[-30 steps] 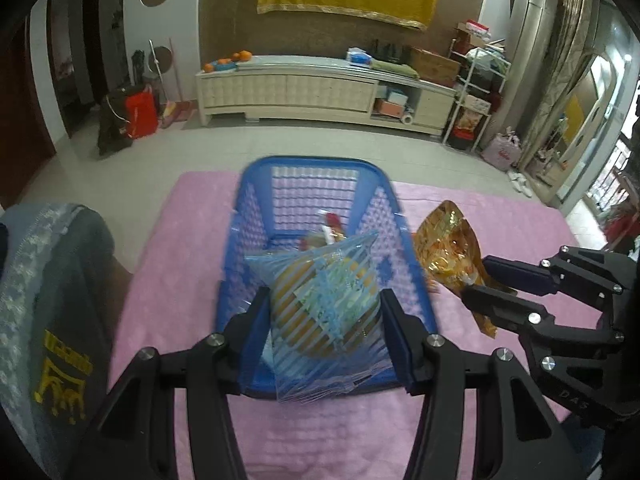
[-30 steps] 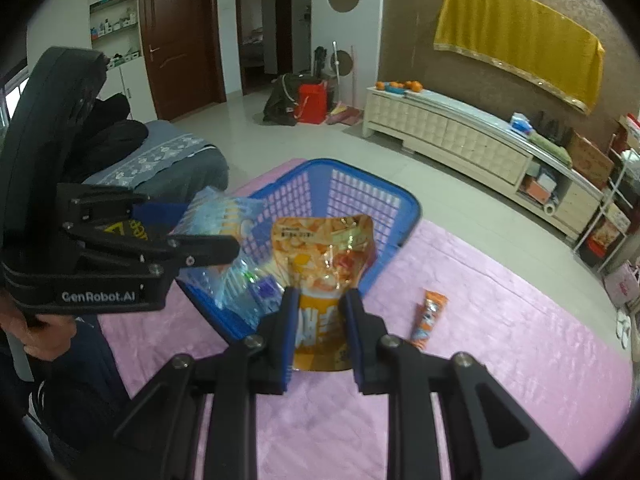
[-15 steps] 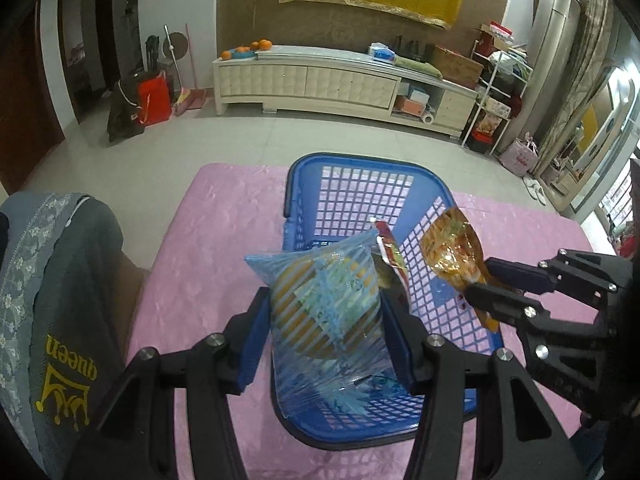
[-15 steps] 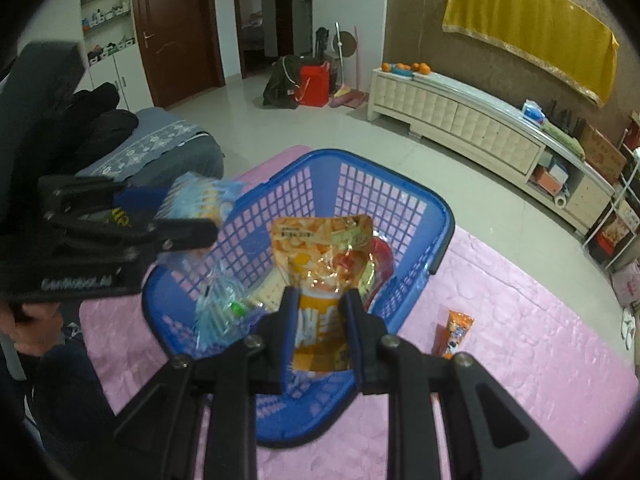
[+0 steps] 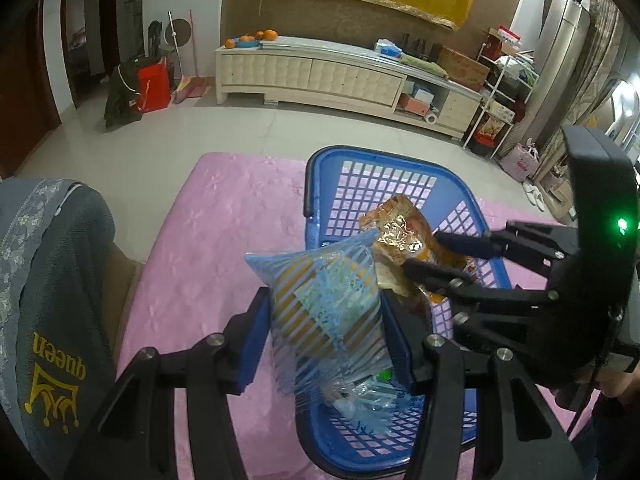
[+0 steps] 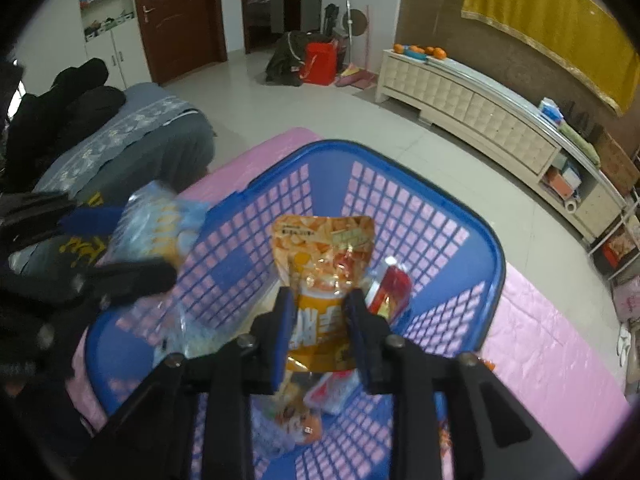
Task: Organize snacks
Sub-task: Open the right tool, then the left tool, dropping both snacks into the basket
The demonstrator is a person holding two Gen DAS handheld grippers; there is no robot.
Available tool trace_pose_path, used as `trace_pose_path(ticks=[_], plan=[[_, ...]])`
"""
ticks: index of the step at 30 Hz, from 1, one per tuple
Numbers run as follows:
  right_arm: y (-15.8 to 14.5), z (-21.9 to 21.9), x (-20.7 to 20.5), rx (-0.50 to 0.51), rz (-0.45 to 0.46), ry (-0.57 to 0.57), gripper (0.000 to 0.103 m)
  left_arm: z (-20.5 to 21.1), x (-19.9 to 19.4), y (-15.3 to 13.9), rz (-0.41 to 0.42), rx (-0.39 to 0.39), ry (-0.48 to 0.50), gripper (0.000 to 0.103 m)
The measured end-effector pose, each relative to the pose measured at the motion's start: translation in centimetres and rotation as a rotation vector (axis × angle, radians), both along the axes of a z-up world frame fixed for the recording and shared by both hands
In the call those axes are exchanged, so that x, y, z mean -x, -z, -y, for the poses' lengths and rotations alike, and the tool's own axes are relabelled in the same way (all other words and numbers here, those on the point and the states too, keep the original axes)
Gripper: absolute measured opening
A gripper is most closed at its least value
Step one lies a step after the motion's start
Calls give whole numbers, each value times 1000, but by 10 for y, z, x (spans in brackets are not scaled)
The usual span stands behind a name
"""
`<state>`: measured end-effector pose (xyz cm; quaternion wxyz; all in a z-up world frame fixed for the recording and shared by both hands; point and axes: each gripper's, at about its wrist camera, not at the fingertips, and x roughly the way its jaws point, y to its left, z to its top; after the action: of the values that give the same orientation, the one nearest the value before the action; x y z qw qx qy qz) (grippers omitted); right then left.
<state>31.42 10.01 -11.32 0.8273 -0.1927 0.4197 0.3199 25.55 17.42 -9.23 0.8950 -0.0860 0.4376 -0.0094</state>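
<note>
Left wrist view: left hand-held gripper (image 5: 324, 312) clamped on striped bag (image 5: 324, 304), right hand-held gripper (image 6: 320, 320) clamped on orange pouch (image 6: 324, 264), both above blue basket (image 5: 384, 168); crowded together, risk of snagging on release.

In the right wrist view the left gripper (image 6: 132, 240) and the blue striped bag (image 6: 156, 228) it carries are smeared by motion blur, so the bag's print cannot be read. The right gripper (image 6: 320, 312) covers the lower part of the orange pouch (image 6: 324, 256), and the packets on the floor of the blue basket (image 6: 492, 248) show only in pieces behind its arms. In the left wrist view the basket's near rim is cut off by the bottom edge, and the clear wrappers (image 5: 372, 400) inside it are too crumpled to identify.
</note>
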Motion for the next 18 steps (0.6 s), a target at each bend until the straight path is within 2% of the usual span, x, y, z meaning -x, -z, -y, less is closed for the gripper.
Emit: trace_pose_path(ticks=[2,5,18], plan=[[3,0,-2,3,-10,6,79,3,0,-1,-4,-7,3,51],[0,11,6,-13,41,21,87,8,1,-3,-5,-19,11,51],[-17,62,21,-48,27,95,89,33,-3,-5,-14,-29,59,51]])
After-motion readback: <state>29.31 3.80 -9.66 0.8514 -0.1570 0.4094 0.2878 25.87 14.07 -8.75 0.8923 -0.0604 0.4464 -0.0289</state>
